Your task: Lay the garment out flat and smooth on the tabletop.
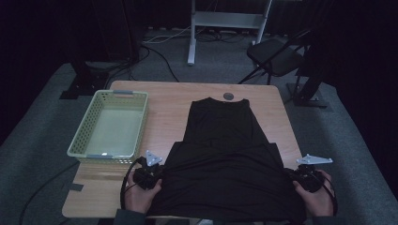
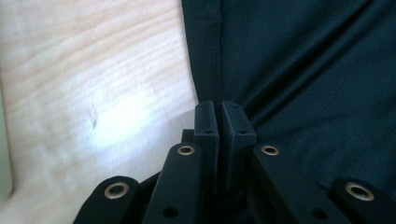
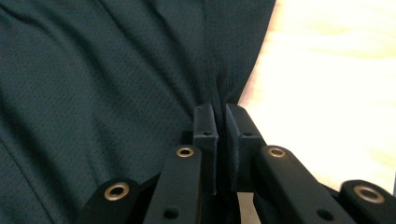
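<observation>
A big wooden table [image 1: 164, 112] stood on a grey carpet. A black shirt [image 1: 220, 140] lay spread flat on the table and covered most of its middle and near side. The top of the shirt pointed away from the person, and its wide bottom part reached the near edge of the table. The cloth had long soft wrinkles that ran across from one side to the other.

A light green basket [image 1: 89, 126] with small holes in its walls sat on the left part of the table, just beside the shirt but apart from it.

The left gripper [image 1: 157, 172] was at the shirt's left edge, near the basket's front corner. In the left gripper view its jaws were pressed close together, and the edge of the shirt [image 2: 303, 70] was pinched between them. Wrinkles ran out from that spot.

The right gripper [image 1: 292, 173] was at the shirt's right edge, near the right side of the table. In the right gripper view its jaws were squeezed on the edge of the shirt [image 3: 102, 70] too, with bare wood beside it.

A small round grey thing [image 1: 228, 96] sat in the table top, just past the shirt's collar.
</observation>
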Available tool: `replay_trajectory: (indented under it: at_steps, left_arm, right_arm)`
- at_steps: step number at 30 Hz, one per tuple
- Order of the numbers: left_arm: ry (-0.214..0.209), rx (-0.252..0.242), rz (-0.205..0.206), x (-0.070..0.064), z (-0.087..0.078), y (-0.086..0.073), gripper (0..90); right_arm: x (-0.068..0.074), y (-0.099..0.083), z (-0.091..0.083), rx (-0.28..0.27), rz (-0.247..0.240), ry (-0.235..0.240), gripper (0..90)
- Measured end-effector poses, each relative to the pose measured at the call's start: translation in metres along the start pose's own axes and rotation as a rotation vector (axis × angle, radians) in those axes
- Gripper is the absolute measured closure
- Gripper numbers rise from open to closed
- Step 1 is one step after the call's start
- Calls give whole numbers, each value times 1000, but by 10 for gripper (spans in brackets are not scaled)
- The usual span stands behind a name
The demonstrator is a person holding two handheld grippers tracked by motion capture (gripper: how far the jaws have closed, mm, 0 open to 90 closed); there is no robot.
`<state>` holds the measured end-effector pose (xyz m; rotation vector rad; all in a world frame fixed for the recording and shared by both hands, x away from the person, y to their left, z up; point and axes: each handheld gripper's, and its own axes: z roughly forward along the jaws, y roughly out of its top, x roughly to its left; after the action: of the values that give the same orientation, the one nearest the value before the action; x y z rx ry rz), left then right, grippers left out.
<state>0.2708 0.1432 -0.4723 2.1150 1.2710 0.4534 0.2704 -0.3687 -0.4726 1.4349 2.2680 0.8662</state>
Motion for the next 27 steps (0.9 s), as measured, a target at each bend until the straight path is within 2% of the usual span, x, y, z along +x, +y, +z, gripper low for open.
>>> replay_trajectory:
  at_steps: [3,6,12,14,17,19,24,27]
  left_arm:
    - [-19,-2,-16,-1,-8,-10,863]
    - [-28,3,-15,-3,-13,-15,863]
    - [-30,24,-11,-10,-18,-18,854]
    - [-32,5,-16,-12,-19,-19,835]
    - [3,-40,-14,-13,-19,-12,747]
    - [13,-55,-5,-13,-17,-4,707]
    - [41,-59,28,-12,2,12,654]
    - [54,-57,41,-12,11,17,636]
  right_arm:
    - [2,-6,-5,0,3,10,835]
    - [4,-12,-10,7,5,16,836]
    - [8,-20,-19,23,-2,13,839]
    - [9,-22,-20,29,-3,13,840]
    - [9,-20,-21,24,-3,16,789]
    - [9,-15,-21,-2,1,13,750]
    - [14,5,-12,-45,-36,6,731]
    - [19,15,-1,-44,-69,-19,699]
